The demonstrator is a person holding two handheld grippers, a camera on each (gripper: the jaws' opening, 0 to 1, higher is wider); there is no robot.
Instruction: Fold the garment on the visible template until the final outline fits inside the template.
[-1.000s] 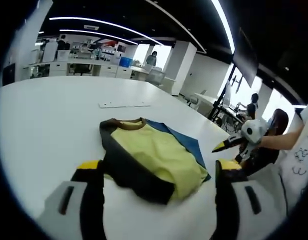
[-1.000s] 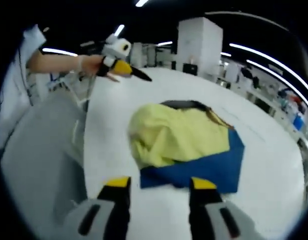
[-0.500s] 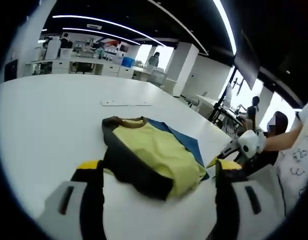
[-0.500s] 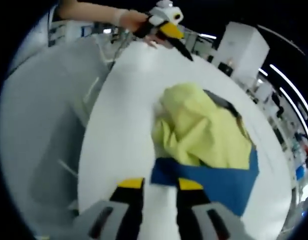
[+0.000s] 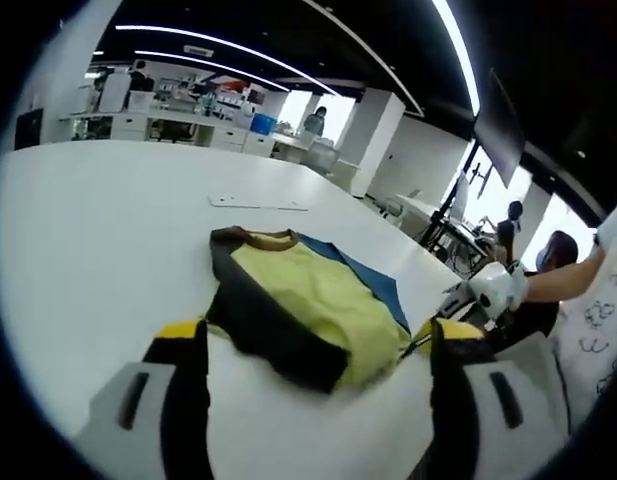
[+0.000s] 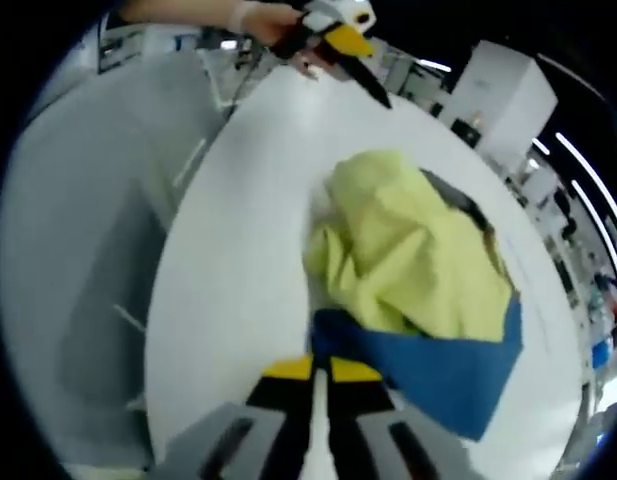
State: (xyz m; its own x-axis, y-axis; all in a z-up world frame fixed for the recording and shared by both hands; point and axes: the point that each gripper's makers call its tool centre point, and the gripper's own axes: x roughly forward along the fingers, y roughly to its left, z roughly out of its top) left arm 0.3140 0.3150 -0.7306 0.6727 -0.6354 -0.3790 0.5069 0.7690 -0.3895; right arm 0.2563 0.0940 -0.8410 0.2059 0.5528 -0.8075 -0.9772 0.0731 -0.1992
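Observation:
The garment (image 5: 303, 305) lies bunched on the white table (image 5: 98, 230): yellow cloth, a dark sleeve along its near side, blue cloth underneath at the far right. My left gripper (image 5: 316, 348) hovers just short of the dark sleeve, jaws wide open and holding nothing. My right gripper (image 5: 466, 300), held by a hand, reaches in from the right to the garment's near right corner. In the right gripper view the garment (image 6: 418, 260) shows yellow above blue, and my right gripper (image 6: 321, 368) has its jaws drawn together on the blue corner. The left gripper (image 6: 338, 38) hangs beyond the garment.
A flat white strip (image 5: 253, 203) lies on the table behind the garment. The table's rounded edge (image 6: 163, 290) drops to grey floor (image 6: 78, 250) on the left. Desks and seated people (image 5: 508, 215) fill the background on the right.
My right gripper's jaws went from apart to together at the garment's blue corner, and that gripper dropped toward the table. The left gripper stayed open near the dark sleeve.

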